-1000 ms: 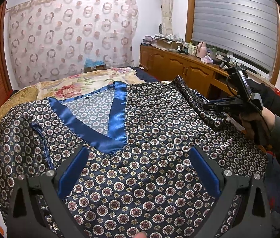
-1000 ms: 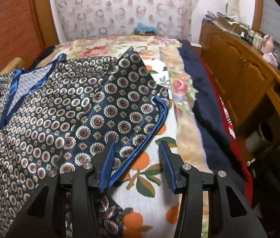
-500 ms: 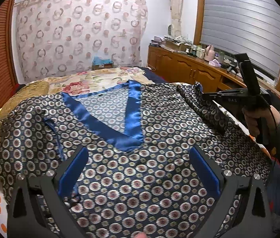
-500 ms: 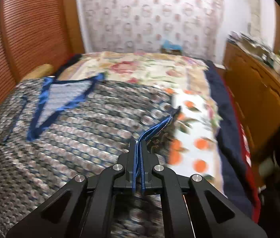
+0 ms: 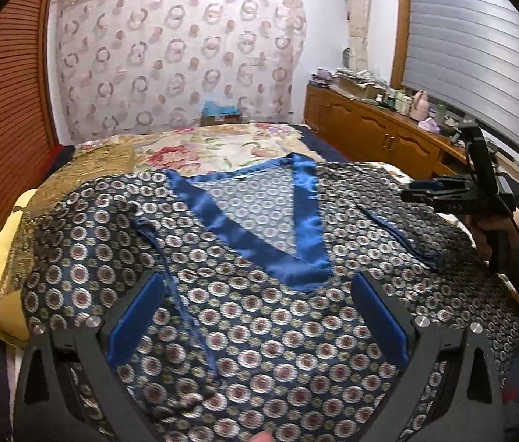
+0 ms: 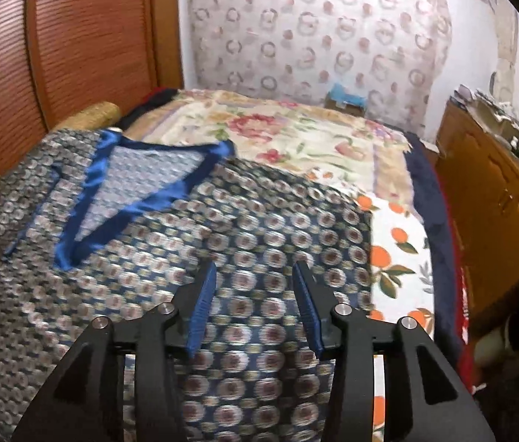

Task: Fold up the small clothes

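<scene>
My main worry is the slick satin top (image 5: 244, 316) sliding: the right sleeve (image 5: 399, 232) lies folded in beside the blue V collar (image 5: 259, 235), and one careless brush could drag it back out. The top lies flat on the floral bedspread (image 6: 296, 136), collar towards the curtain. My right gripper (image 6: 256, 305) is opening, nothing between its fingers. My left gripper (image 5: 259, 320) stands wide apart below the collar, holding nothing. The medallion print is glossy, thin, with piped edges.

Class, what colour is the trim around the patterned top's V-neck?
Shiny royal blue: the V-neck trim shows best in the left wrist view.
</scene>
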`<state>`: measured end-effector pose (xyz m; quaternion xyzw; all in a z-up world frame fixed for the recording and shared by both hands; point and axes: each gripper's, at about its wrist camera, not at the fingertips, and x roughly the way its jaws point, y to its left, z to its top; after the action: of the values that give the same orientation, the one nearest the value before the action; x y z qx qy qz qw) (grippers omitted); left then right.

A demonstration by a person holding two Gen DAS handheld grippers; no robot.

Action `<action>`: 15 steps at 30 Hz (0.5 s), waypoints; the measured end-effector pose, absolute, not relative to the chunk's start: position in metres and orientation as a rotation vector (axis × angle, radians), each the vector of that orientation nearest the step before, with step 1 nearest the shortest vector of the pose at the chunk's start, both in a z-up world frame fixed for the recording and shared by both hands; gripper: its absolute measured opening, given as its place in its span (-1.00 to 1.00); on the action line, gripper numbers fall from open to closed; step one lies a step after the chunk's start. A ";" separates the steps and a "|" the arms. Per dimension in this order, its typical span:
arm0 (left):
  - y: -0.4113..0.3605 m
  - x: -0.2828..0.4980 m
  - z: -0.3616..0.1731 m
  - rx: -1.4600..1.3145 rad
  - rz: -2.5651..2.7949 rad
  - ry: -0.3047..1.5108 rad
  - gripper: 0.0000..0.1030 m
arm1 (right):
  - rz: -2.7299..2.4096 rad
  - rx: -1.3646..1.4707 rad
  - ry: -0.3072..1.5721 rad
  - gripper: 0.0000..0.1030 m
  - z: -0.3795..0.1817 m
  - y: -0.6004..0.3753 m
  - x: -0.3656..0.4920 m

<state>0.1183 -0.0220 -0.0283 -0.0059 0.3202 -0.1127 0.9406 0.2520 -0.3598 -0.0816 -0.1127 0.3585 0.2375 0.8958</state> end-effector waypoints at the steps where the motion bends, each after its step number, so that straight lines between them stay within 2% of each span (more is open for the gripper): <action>1: -0.019 0.121 -0.028 -0.013 -0.223 0.655 0.98 | 0.485 -0.233 0.754 -0.15 -0.085 -0.363 0.256; 10: 0.021 0.149 -0.025 -0.007 -0.130 0.659 0.98 | 0.452 -0.246 0.838 -0.14 -0.113 -0.375 0.279; 15: 0.049 0.158 -0.025 -0.018 -0.074 0.669 0.97 | 0.472 -0.251 0.846 0.12 -0.114 -0.372 0.280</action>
<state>0.1578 0.0492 -0.0255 -0.0087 0.3284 -0.0362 0.9438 0.2798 -0.3724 -0.1144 -0.1202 0.4054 0.2263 0.8775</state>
